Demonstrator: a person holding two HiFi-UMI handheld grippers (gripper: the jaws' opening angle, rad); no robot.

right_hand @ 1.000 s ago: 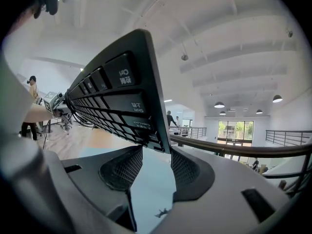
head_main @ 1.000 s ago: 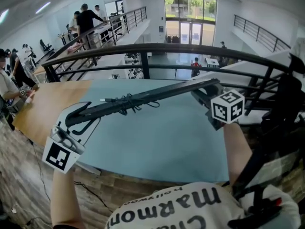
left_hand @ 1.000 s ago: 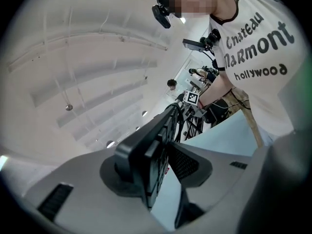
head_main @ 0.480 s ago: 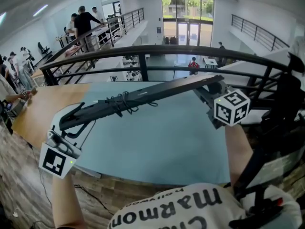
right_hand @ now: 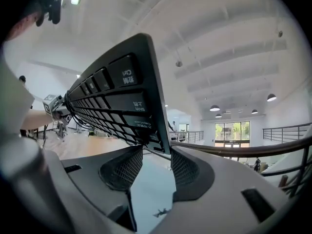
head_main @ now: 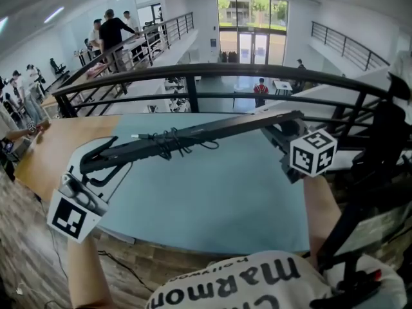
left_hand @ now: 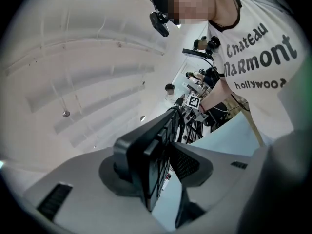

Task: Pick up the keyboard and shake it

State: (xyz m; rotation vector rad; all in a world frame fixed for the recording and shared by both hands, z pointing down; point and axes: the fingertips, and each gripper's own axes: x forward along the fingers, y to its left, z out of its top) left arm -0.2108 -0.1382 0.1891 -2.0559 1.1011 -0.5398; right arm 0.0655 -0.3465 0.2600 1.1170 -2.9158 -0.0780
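Holding a slim black plastic keyboard (head_main: 193, 136) aloft, clear of the pale blue table mat (head_main: 212, 205). Clamped at one end by the right gripper (head_main: 282, 132), edge pinched between its mesh pads. Gripped at the other end by the left gripper (head_main: 96, 165), with jaws opening a little around it. Better to firm the left hold before shaking. Then short strokes, moving both ends together and minding the coiled black cable (head_main: 170, 143).
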